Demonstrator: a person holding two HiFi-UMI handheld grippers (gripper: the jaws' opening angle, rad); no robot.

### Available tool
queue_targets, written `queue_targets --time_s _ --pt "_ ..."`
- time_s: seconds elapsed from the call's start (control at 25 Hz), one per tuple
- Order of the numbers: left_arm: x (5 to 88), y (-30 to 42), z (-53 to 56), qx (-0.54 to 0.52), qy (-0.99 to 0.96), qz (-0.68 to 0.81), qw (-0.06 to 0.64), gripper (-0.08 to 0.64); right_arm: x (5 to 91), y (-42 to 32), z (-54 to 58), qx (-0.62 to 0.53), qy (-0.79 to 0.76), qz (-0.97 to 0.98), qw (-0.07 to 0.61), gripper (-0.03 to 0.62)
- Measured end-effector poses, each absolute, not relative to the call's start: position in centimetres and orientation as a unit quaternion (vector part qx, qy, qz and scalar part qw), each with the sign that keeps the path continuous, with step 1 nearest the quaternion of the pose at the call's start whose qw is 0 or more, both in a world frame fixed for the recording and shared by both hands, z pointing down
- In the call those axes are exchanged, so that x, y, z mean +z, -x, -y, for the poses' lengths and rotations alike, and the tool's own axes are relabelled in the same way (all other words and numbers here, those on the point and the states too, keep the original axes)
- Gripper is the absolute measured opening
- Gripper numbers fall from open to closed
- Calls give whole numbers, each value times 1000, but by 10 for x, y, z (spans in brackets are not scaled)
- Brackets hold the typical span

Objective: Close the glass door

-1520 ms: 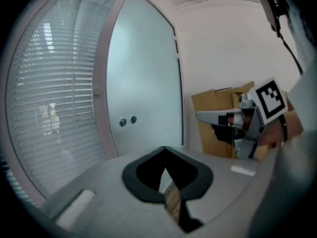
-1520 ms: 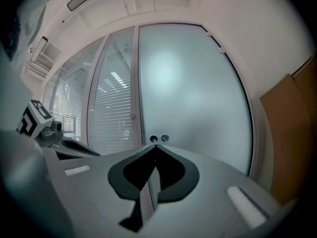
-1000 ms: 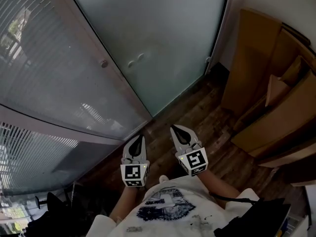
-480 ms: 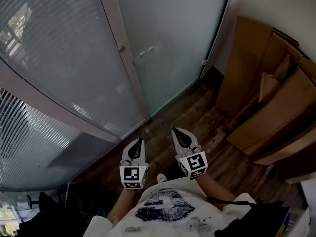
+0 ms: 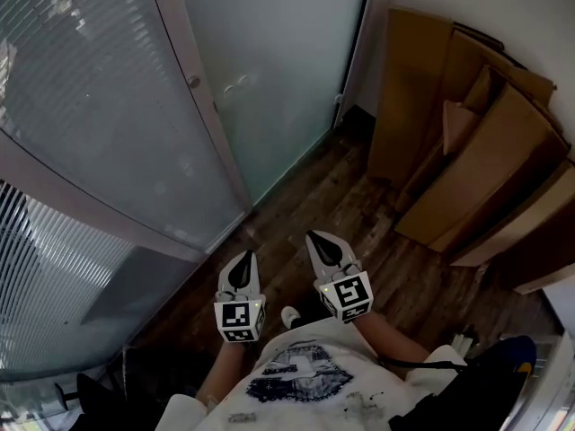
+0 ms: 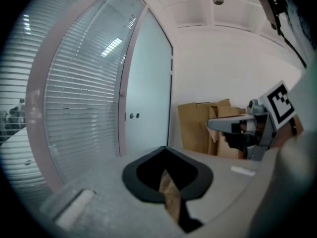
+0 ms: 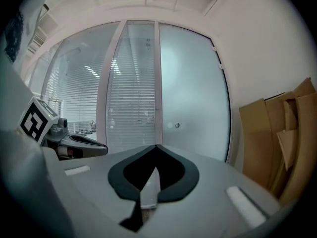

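With the left tool (image 5: 244, 260) and right tool (image 5: 319, 241) both clenched on nothing, well short of the frosted door (image 5: 269, 52), bring one squarely to the door's knobs (image 5: 238, 86), clear of the cardboard (image 5: 422, 106) beside the door.

— Left of the cardboard sheets (image 5: 467, 142)?
— Dark wood-plank floor (image 5: 359, 232) at their foot, slatted blinds (image 5: 81, 88) beyond it.
— Behind the cardboard sheets?
— Plain white wall (image 5: 503, 16), touching their backs, evenly lit.
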State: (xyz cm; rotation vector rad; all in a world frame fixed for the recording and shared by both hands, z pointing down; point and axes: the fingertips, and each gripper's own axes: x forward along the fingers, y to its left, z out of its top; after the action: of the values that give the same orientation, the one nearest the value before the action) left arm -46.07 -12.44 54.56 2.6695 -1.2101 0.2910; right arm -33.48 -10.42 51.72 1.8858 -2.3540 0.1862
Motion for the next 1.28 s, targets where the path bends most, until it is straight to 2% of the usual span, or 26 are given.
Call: queue_targets --time_s 0.28,0.64,1.28 --pt "554 444 107 106 -910 386 110 2 527 326 84 80 -634 766 66 5" --pt "551 416 82 139 -912 375 90 2 535 302 53 94 -640 761 57 6" --pt "555 317 -38 149 -919 359 60 2 528 222 -61 97 -618 779 22 8"
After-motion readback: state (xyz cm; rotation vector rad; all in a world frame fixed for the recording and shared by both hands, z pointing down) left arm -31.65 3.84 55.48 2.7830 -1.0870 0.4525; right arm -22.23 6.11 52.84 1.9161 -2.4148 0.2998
